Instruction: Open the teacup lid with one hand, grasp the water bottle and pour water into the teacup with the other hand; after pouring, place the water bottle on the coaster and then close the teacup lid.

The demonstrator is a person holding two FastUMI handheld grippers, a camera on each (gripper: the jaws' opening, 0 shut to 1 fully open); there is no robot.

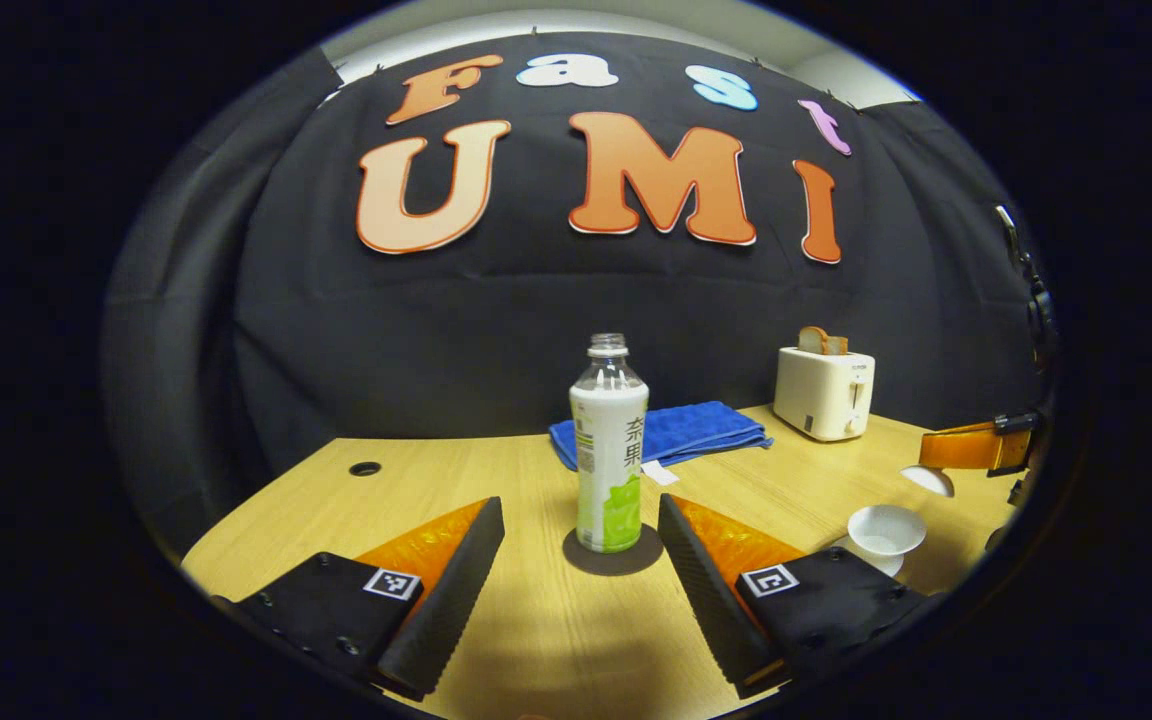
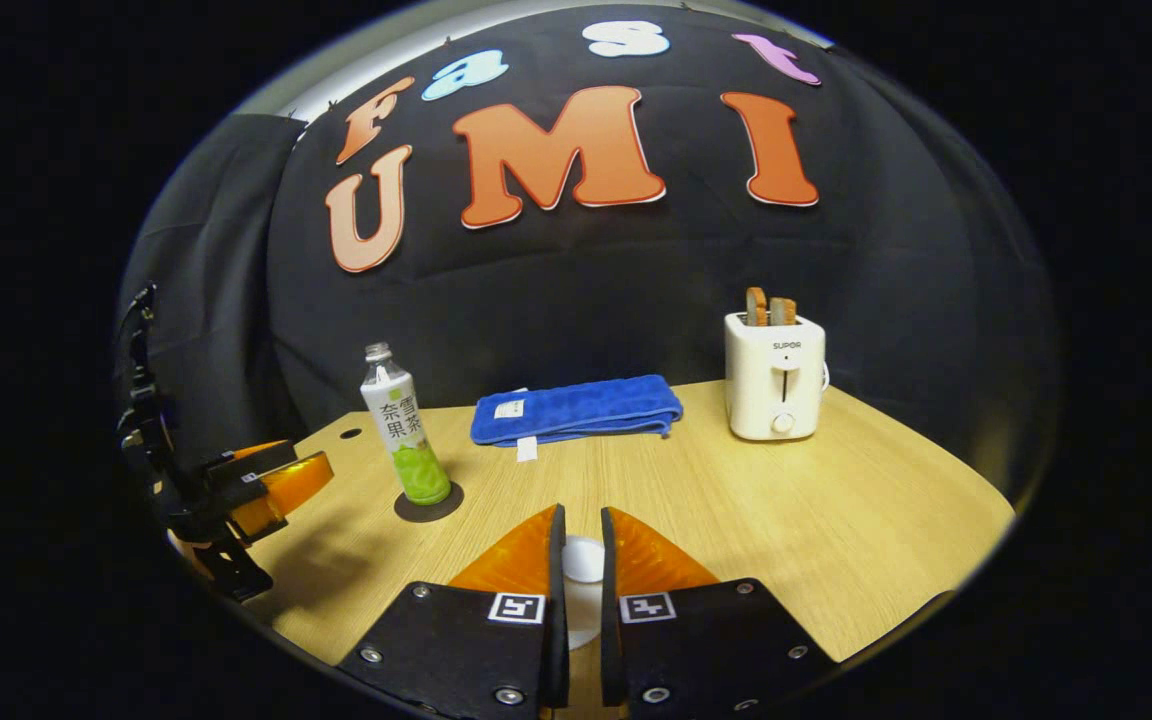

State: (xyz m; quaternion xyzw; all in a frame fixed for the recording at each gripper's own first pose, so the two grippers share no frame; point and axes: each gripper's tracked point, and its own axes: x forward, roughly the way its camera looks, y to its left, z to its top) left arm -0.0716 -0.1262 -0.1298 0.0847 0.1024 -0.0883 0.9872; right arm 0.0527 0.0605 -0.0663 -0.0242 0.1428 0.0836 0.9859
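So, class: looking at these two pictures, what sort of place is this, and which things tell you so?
Probably a staged recording booth set up like a kitchen corner, not a real home: a black cloth wall hangs behind a wooden table, which carries a toaster with bread, a folded blue towel and a bottle on a coaster.

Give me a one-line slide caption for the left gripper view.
Open left gripper faces water bottle standing upright on its coaster, uncovered teacup to the side.
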